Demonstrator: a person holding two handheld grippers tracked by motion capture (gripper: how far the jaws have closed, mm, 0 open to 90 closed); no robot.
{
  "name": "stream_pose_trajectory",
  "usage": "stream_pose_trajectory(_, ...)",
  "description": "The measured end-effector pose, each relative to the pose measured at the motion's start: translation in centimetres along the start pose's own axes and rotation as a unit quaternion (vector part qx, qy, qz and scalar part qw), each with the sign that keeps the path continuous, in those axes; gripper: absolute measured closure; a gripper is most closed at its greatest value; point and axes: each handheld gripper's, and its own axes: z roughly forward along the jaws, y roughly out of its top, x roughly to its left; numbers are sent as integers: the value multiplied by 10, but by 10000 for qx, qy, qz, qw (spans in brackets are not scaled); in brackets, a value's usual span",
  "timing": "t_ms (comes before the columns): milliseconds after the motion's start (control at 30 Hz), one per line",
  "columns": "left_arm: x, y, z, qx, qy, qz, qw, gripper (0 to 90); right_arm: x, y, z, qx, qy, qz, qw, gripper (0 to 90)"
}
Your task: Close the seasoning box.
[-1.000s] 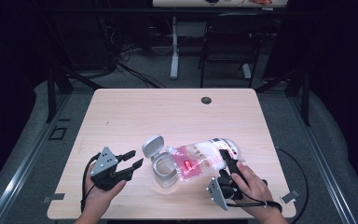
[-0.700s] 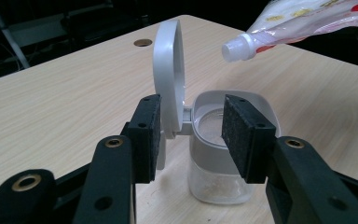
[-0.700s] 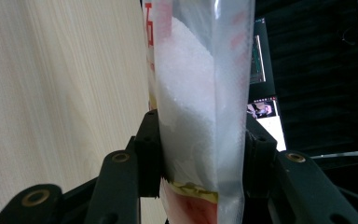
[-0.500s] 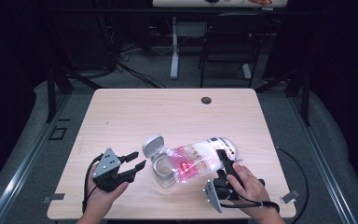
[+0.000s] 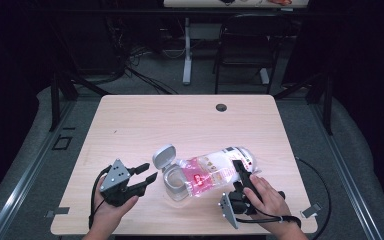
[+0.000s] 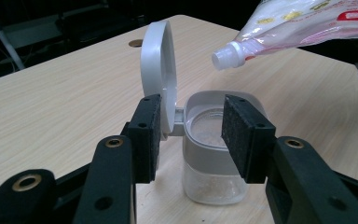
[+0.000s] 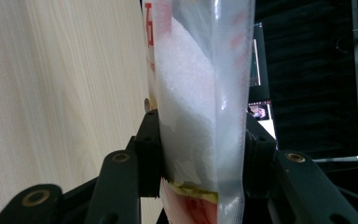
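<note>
right gripper (image 5: 241,176) clamps the tilted pouch (image 5: 212,170) over the open jar (image 5: 176,182) near the tabletop's (image 5: 180,120) front edge; left gripper (image 5: 147,176) gapes beside it.

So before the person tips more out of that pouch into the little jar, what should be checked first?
1. Jar lid flipped open: ok.
2. Pouch clamped in the right gripper: ok.
3. Spout uncapped: ok.
4. Spout over the jar's mouth: cannot tell; in the left gripper view it hangs above and apart.
5. Left gripper steadying the jar: not ok, its jaws stand open short of it.
6. Room in the jar: ok, only a little at the bottom.
</note>
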Motion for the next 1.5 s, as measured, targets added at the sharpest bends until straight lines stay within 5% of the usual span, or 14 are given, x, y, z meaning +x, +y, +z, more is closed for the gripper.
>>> stream_pose_trajectory(667, -10, 4, 3, -7, -124, 18, 9999, 577, -7, 2, -3, -14, 68, -190, 9998, 580)
stream_pose_trajectory(1500, -40, 20, 33, 155, -451, 472, 9977, 593, -4, 8, 1, -84, 194, -176, 9996, 580)
